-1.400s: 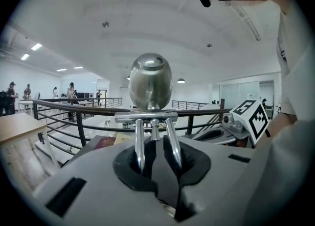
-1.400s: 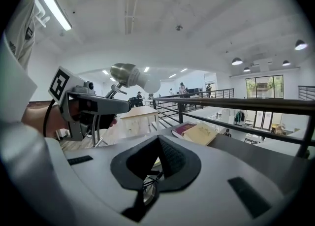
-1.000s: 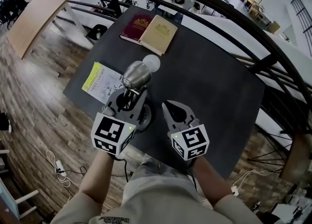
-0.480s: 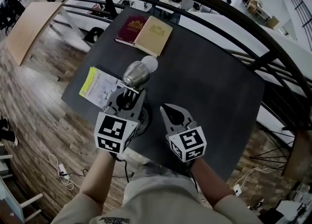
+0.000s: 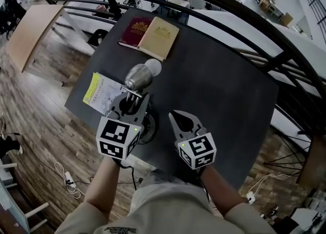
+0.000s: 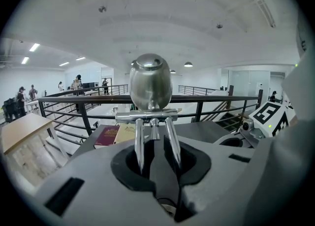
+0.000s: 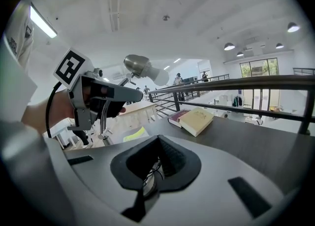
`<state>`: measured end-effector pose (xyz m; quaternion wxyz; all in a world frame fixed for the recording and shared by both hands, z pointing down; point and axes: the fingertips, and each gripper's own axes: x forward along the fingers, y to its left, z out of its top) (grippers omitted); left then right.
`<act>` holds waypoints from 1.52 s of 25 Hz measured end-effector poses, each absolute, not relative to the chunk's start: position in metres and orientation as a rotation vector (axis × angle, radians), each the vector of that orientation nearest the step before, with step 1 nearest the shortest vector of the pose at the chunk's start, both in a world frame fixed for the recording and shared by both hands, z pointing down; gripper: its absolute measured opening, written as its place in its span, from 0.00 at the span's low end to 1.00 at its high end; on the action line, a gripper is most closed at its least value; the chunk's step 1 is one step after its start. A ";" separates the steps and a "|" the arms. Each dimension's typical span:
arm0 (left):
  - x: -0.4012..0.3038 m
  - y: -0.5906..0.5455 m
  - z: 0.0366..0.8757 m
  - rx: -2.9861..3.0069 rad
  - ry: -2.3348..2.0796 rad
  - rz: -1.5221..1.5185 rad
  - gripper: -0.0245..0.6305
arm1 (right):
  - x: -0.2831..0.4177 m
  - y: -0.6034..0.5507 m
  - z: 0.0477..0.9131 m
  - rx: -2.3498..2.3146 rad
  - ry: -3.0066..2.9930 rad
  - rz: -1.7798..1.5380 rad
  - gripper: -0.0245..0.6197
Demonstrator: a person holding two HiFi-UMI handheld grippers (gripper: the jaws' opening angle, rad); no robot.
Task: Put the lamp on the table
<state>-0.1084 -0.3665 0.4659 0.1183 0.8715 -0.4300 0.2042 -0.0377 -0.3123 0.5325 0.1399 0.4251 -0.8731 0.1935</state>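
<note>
At the left edge of the dark desk lies a booklet with a yellow strip along one side. Just right of it, partly over its corner in the head view, the left tool is clenched on the lamp. In the left gripper view its jaws close on the thin chrome rods of the stem, and the rounded metal head rises straight above them. The white bulb points away from the person, toward the far side of the desk. The lamp's dark round base shows beneath the tool, over the near part of the desk; whether it rests on the surface cannot be told.

Further back, near the far edge, a maroon book and a tan book lie side by side, touching.

Right of the lamp and apart from it, the right tool hangs over the desk's near part. Its jaws are brought together with nothing clasped between them. A dark metal railing curves round behind the desk to the right.

Against a second ago little differs. The left tool has the same clasp on the stem, with the lamp leaning the same way, and the right tool is as closed as it was. Both tools sit a touch lower in the head view. Booklet and books lie as they did on the desk.
</note>
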 end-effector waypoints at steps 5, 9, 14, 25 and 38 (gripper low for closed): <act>-0.111 -0.368 0.469 2.523 -1.357 0.610 0.14 | -0.038 -0.316 0.531 1.223 -2.530 0.551 0.04; -0.111 -0.363 0.472 2.505 -1.345 0.615 0.19 | -0.039 -0.317 0.526 1.222 -2.538 0.533 0.04; -0.120 -0.364 0.458 2.506 -1.392 0.581 0.26 | -0.040 -0.316 0.516 1.227 -2.553 0.514 0.04; -0.135 -0.333 0.431 2.431 -1.455 0.618 0.34 | -0.027 -0.302 0.470 1.283 -2.582 0.349 0.04; -0.114 -0.255 0.317 2.627 -1.553 0.395 0.34 | 0.000 -0.254 0.370 1.323 -2.705 0.130 0.04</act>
